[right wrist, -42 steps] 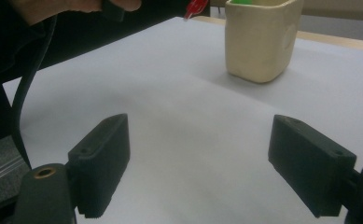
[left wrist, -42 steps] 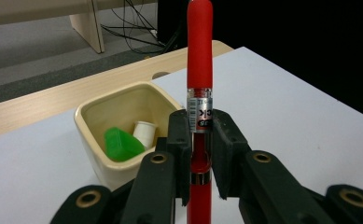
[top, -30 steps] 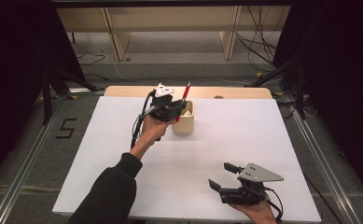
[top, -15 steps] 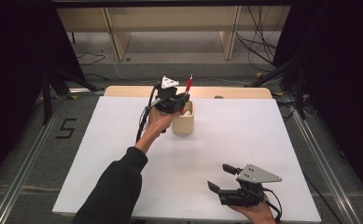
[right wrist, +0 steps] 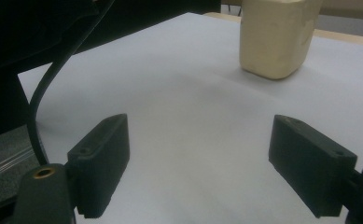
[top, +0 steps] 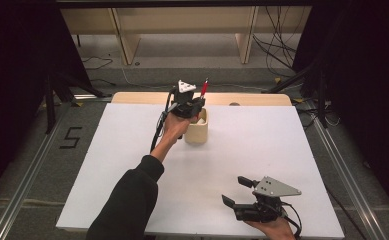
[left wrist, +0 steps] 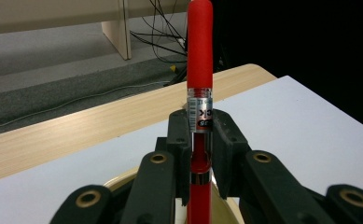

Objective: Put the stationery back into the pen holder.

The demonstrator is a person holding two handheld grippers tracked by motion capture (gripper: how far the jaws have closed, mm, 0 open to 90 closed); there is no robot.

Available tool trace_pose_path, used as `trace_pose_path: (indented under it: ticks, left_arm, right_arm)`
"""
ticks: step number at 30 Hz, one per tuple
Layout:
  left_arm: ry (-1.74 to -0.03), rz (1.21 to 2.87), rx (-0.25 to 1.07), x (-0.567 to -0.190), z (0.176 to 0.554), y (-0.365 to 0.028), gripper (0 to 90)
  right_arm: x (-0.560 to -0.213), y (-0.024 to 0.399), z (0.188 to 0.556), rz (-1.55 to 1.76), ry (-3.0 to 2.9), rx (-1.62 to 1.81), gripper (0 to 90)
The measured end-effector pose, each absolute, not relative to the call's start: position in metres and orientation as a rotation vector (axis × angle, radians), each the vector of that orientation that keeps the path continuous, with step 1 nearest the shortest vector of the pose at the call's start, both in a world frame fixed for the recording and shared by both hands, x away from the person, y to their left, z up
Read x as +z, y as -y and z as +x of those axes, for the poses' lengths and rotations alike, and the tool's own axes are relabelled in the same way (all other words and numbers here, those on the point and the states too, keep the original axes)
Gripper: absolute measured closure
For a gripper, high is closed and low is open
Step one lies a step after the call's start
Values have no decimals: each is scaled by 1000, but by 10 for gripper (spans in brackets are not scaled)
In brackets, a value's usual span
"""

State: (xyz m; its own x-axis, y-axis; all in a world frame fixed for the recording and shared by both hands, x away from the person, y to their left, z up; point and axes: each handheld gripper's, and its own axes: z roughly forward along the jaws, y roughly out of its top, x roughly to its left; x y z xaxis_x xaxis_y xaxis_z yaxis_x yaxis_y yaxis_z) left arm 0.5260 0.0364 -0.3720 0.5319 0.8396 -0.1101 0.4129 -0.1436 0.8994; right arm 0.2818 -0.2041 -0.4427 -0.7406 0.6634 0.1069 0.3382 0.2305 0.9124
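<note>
The left gripper (left wrist: 200, 154) has its fingers (left wrist: 226, 140) clamped on an upright red pen (left wrist: 199, 70) above the cup (top: 196, 131) near the worktop's (top: 282, 135) far edge. If the pen tilts or the grip slips, its tip could catch the rim and tip the cup. The right gripper (right wrist: 198, 163) rests wide open and empty at the near edge.

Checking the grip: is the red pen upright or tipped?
Upright: the pen stands straight between the left gripper's closed jaws, over the cup.
</note>
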Motion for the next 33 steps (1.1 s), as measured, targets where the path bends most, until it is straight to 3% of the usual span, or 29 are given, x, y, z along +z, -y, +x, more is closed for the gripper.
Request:
trace_pose_path:
  ticks: [28,33]
  left_arm:
    - [-1087,1774,538,-387,534,-27,777]
    - [-1088,1795,526,-386,531,-24,727]
  right_arm:
    - [-443,204,281,920,-2220,1525,226]
    - [-443,204,281,925,-2217,1529,227]
